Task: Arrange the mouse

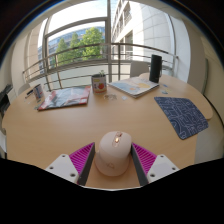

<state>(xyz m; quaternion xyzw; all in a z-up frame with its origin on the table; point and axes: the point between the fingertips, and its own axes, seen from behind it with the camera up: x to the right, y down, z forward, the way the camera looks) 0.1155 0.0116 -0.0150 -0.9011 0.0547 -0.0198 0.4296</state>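
Note:
A white computer mouse [114,152] sits between my gripper's [113,160] two fingers, its sides against the magenta pads [83,158]. The fingers are closed on it, just over the near edge of the round wooden table [100,120]. A blue patterned mouse mat [183,114] lies on the table ahead and to the right of the fingers.
Beyond the fingers, a magazine [63,97] lies at the far left. A tin can [99,84] stands at the far middle and a notebook [134,86] lies next to it. A dark upright object [156,68] stands at the far right. A window with a railing is behind the table.

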